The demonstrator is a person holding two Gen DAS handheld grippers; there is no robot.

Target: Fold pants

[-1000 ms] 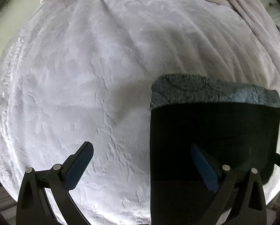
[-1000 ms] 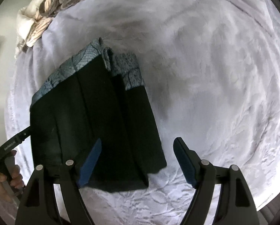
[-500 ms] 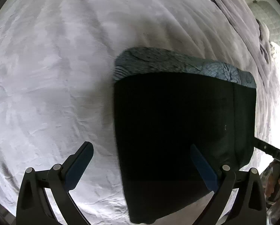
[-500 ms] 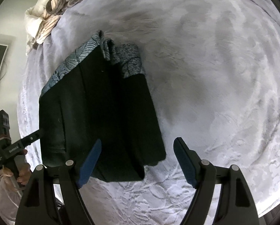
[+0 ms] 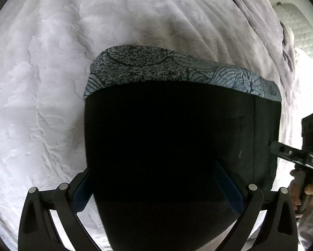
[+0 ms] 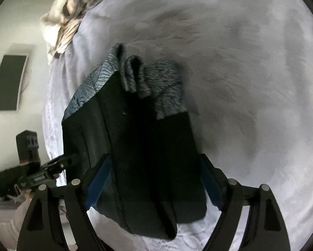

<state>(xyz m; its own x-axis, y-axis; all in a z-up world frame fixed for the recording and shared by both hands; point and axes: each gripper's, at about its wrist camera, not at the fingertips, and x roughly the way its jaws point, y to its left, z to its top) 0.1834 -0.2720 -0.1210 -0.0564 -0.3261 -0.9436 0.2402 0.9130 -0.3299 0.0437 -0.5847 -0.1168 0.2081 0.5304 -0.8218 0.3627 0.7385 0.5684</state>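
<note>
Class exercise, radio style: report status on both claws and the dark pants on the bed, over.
Left claw open, straddling folded pants. Right claw open, jaws just widened, astride the pants' near end. Pants flat on grey blanket. Nothing in the way.

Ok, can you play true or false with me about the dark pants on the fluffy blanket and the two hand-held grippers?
1. The pants are bright red. False: they are dark, with a blue-grey patterned band along one end.
2. The pants lie folded on a pale fluffy blanket. True.
3. The right hand-held gripper is squeezed tight shut. False: its jaws stand wide, one on each side of the folded pants.
4. The left hand-held gripper has open jaws too. True.
5. A striped cloth lies bunched at the far edge of the blanket. True.
</note>
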